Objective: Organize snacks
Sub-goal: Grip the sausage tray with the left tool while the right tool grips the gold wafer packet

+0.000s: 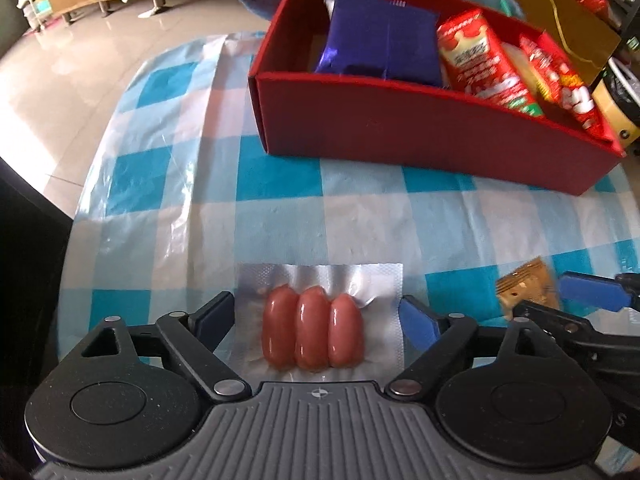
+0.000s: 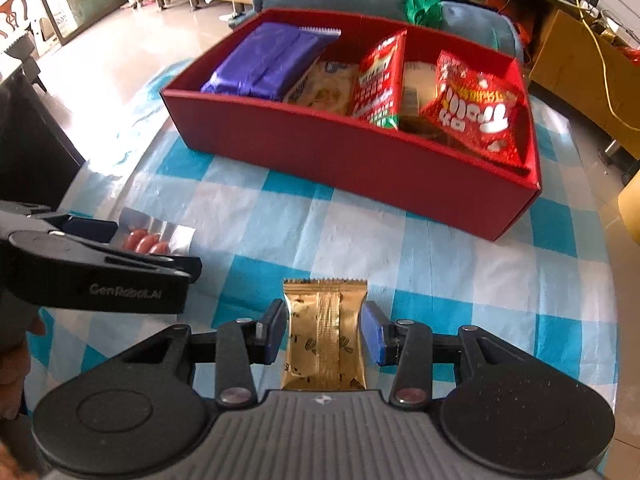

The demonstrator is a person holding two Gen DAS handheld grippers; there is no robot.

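- The left gripper (image 1: 318, 318) is pointing steeply down at the desk (image 1: 168, 200), its jaws standing wide on either side of a vacuum-sealed pack of three sausages (image 1: 314, 334); the pads are not pressing on the pack, which is lying flat on the blue-and-white checked cloth.
- The right gripper (image 2: 325, 334) is closing narrowly on a gold snack packet (image 2: 324, 334), with both blue pads (image 2: 374, 338) sitting against the packet's sides.
- The gold packet is lying just to the right of the sausage pack, the two a little apart.
- A red box (image 2: 320, 148) is standing farther back on the desk, holding a purple packet (image 2: 268, 60) at its left, a red carton (image 2: 380, 80) upright in the middle and a red snack bag (image 2: 476, 108) at its right.
- A pale biscuit pack (image 2: 324, 88) is lying between the purple packet and the carton.
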